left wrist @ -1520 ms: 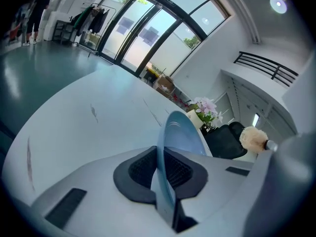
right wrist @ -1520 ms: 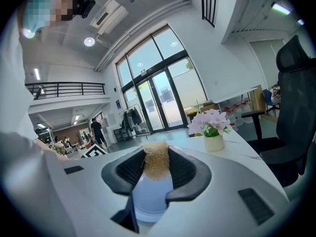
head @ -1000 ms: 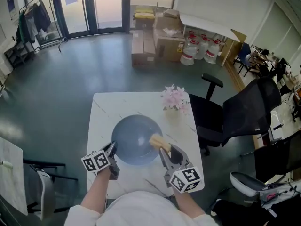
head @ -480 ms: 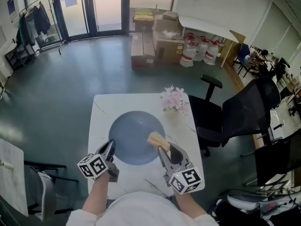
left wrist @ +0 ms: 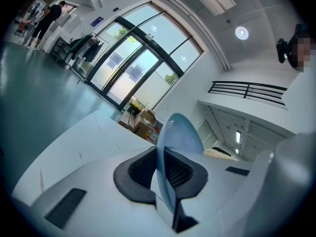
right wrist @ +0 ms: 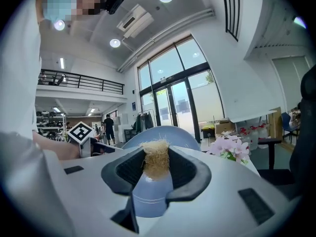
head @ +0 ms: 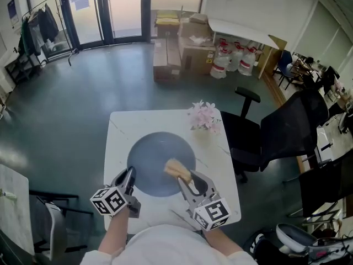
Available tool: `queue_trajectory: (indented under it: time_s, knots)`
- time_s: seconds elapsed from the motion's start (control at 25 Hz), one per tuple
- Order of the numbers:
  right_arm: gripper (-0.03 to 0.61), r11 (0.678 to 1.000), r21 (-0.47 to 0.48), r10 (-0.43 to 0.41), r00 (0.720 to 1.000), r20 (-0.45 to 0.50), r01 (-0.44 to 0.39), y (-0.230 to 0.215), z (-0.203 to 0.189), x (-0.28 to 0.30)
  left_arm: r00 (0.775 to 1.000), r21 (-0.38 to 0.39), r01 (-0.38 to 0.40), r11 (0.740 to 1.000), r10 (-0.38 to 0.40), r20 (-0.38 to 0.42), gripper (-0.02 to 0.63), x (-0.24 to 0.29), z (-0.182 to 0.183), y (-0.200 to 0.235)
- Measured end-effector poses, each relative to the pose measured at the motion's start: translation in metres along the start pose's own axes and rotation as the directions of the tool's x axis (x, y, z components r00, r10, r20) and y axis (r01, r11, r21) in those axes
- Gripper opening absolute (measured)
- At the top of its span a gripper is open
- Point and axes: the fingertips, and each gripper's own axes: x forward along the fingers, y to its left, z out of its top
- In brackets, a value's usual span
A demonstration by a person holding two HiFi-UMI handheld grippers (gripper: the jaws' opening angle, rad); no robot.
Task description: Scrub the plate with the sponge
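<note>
Head view, left gripper (head: 128, 175) at lower left clamped on blue plate (head: 157, 158) rim, right gripper (head: 186, 180) at lower centre pinching tan sponge (head: 177, 168) over plate face, white table (head: 118, 127) beneath.

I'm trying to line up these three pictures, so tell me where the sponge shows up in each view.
Head view: the sponge is low centre, over the right part of the blue plate, in the right gripper.
Left gripper view: sponge is a tan sliver right of centre, beyond the blue plate.
Right gripper view: sponge is dead centre, pinched between the jaws.
Shared landmark: the blue plate.
</note>
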Motion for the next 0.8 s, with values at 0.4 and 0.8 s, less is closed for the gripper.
queue_trajectory:
  time_s: [0.4, 0.8]
  knots:
    - [0.142, 0.994, -0.068, 0.08, 0.995, -0.062, -0.085, 0.03, -0.016, 0.014, 1.0, 0.031, 0.02, 0.999, -0.02, -0.008, 0.044, -0.002, -0.004, -0.013]
    - [0.142, 0.989, -0.148, 0.017, 0.998, -0.068, -0.027, 0.001, -0.005, 0.027, 1.0, 0.041, 0.029, 0.999, -0.028, -0.012, 0.044, -0.002, -0.007, -0.018]
